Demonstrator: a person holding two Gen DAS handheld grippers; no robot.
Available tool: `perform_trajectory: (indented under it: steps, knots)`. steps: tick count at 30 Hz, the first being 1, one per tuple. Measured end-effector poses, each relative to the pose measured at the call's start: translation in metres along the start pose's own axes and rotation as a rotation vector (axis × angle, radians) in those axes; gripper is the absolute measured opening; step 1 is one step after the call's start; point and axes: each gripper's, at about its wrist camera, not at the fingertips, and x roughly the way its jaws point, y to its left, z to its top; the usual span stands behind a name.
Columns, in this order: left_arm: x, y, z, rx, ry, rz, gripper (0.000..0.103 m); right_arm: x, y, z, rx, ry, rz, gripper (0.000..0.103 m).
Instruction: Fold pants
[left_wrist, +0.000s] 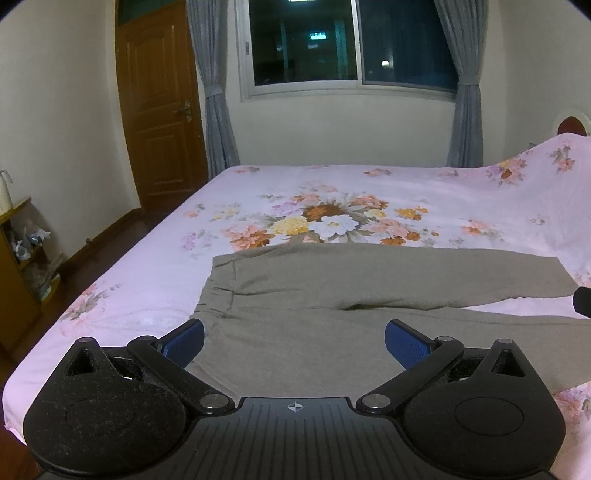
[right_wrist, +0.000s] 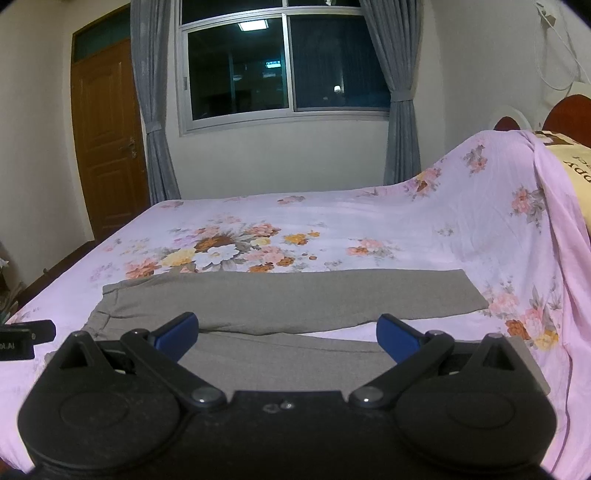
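Grey pants (left_wrist: 332, 295) lie flat on the pink floral bed sheet (left_wrist: 369, 184), waistband to the left and both legs running to the right. My left gripper (left_wrist: 294, 338) is open and empty, hovering over the near waist and hip area. My right gripper (right_wrist: 287, 330) is open and empty, hovering over the near leg of the pants (right_wrist: 295, 299). The far leg ends in a hem at the right. A black part of the left gripper (right_wrist: 26, 338) shows at the left edge of the right wrist view.
The bed's left edge (left_wrist: 110, 273) drops to a wooden floor. A wooden shelf (left_wrist: 18, 258) stands at the left wall, a door (left_wrist: 159, 103) behind. The sheet rises over pillows (right_wrist: 517, 206) at the right. A window (right_wrist: 284, 62) with curtains faces me.
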Motion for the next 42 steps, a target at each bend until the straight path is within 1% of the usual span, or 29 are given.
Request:
perform_trajectory:
  steps: [28, 42]
  knots:
    - [0.004, -0.004, 0.005, 0.007, -0.003, 0.015, 0.103, 0.005, -0.001, 0.001, -0.004, -0.002, 0.000, 0.103]
    - [0.000, -0.012, 0.002, 0.022, 0.002, -0.001, 0.103, 0.004, 0.000, -0.001, -0.010, 0.003, -0.009, 0.103]
